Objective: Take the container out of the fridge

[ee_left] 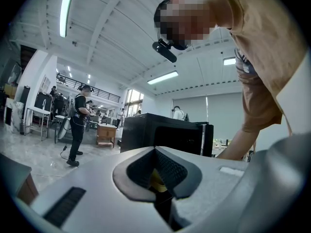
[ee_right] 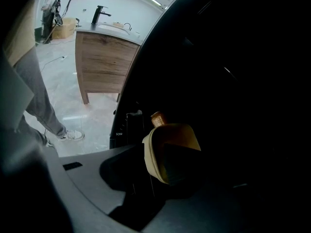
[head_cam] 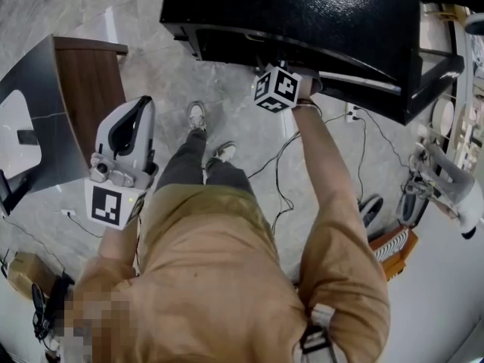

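Here, in the head view, the person in a tan shirt stands over a grey marble floor [head_cam: 159, 74], facing a black fridge [head_cam: 302, 13] at the far side. The right gripper [head_cam: 281, 82] is stretched forward with its tip inside the fridge's dark opening (only its marker cube shows). The left gripper [head_cam: 136, 116] hangs low at the near left, beside a wooden cabinet [head_cam: 87, 89].

In the left gripper view, the jaws are pressed together with nothing between them and point up towards the ceiling. A bystander in black [ee_left: 77, 130] stands far left.

In the right gripper view, a pale yellow container [ee_right: 170, 149] sits between the jaws inside the dark fridge, and they are clamped on it. A brown cap [ee_right: 158, 118] shows just behind it.
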`<state>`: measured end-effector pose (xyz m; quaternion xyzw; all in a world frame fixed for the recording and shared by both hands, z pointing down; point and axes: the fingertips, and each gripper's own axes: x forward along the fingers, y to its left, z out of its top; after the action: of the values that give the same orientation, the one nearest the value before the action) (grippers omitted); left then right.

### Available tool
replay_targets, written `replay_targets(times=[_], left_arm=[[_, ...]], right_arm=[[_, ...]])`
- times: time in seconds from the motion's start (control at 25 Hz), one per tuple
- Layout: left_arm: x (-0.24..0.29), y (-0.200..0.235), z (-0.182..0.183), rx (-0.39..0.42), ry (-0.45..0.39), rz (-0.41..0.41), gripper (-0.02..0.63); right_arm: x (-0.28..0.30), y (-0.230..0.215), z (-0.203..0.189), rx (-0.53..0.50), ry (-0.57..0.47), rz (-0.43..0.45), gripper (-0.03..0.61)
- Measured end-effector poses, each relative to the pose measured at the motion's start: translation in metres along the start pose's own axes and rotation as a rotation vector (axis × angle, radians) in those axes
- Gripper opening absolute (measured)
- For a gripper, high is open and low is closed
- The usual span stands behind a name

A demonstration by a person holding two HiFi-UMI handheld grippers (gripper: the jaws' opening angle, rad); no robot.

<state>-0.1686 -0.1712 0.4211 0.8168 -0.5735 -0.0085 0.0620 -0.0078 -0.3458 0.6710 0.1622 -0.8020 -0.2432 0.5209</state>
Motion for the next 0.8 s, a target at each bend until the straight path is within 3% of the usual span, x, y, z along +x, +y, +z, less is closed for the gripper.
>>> replay_targets(times=[0.8], left_arm=[[0.007, 0.014, -0.015, -0.020, 0.011, 0.025, 0.000]], right_arm=[[0.033, 0.005, -0.009, -0.033, 0.030, 0.034, 0.121]])
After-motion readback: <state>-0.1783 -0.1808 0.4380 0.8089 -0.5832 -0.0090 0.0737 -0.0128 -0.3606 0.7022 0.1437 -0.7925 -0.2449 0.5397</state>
